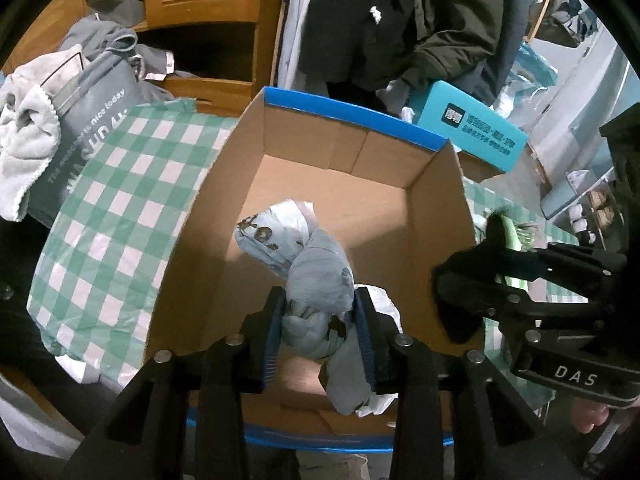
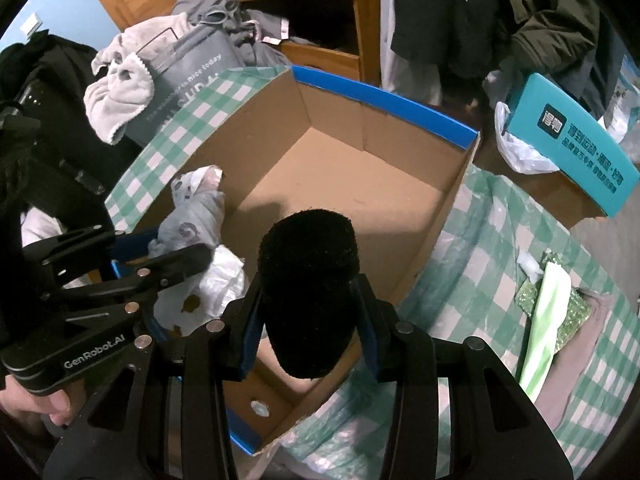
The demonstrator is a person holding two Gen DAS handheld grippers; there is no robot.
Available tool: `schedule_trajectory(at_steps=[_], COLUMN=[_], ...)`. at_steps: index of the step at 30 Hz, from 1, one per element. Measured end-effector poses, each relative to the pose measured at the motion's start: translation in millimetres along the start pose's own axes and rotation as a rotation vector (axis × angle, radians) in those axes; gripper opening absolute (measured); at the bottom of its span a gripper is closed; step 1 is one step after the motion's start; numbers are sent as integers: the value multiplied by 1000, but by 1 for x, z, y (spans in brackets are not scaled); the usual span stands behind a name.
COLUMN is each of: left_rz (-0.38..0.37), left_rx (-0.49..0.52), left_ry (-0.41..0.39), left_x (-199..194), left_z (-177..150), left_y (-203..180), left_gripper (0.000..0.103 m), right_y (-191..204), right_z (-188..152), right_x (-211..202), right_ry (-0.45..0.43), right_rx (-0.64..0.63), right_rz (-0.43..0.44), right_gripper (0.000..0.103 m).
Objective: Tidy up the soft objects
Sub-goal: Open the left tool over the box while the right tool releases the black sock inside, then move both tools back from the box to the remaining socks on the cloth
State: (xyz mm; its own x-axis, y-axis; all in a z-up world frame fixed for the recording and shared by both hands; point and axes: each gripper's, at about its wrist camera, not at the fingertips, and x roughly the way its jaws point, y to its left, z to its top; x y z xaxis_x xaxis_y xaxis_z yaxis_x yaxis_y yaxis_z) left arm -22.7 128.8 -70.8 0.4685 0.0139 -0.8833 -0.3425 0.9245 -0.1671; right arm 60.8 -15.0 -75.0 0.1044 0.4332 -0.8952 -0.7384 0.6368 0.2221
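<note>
Holding a rolled pale-blue cloth bundle (image 1: 316, 276) over the cardboard box (image 1: 400, 208) at lower centre, the left gripper (image 1: 318, 340) stands part-open around it. The right gripper (image 2: 308, 320) likewise clasps a black fuzzy roll (image 2: 308, 280). Both look light and compressible; grip mid-roll.

Right hand-held gripper (image 1: 464, 276) body marked "DAS"; left hand-held gripper (image 2: 180, 258) body marked "GenRobot.AI". Grey bag (image 1: 86, 136) carries "nice today" in white. Teal box (image 2: 580, 148) print is Chinese, too small to read.
</note>
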Motion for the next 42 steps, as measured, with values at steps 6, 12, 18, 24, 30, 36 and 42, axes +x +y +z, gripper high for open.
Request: schedule_trajectory(at_steps=[6,12,18,24,30,36,42], left_rz=[30,24,12,0,-11,-23,-32], left_rx=[9,17,31,56,84,107,133], left_ry=[-17,-27,-35,-37,-34,-29,-19], left_x=[-4,-7,-11,-12,-11,-10,-7], left_z=[1,3,3,3,3,2,1], left_y=[-3,-7,-17,-29,-44,-59,-77], left_gripper=[53,60,61,64,64,64,64], right_y=[-7,-16,-28,-39,-53,-67,-85], right_z=[0,0,-5,-13,-22,-32,-47], right_x=[-3,-11,-17,-23,-29,-37,-42], right_ry=[-21,-37,-48,-51,-53,-65,-65], right_rx=[20,44,71,93,121,142,173], right_rz=[-10,-23,-33,-40,-51,-65,-78], right_gripper=[67,67,69,69,70,73,73])
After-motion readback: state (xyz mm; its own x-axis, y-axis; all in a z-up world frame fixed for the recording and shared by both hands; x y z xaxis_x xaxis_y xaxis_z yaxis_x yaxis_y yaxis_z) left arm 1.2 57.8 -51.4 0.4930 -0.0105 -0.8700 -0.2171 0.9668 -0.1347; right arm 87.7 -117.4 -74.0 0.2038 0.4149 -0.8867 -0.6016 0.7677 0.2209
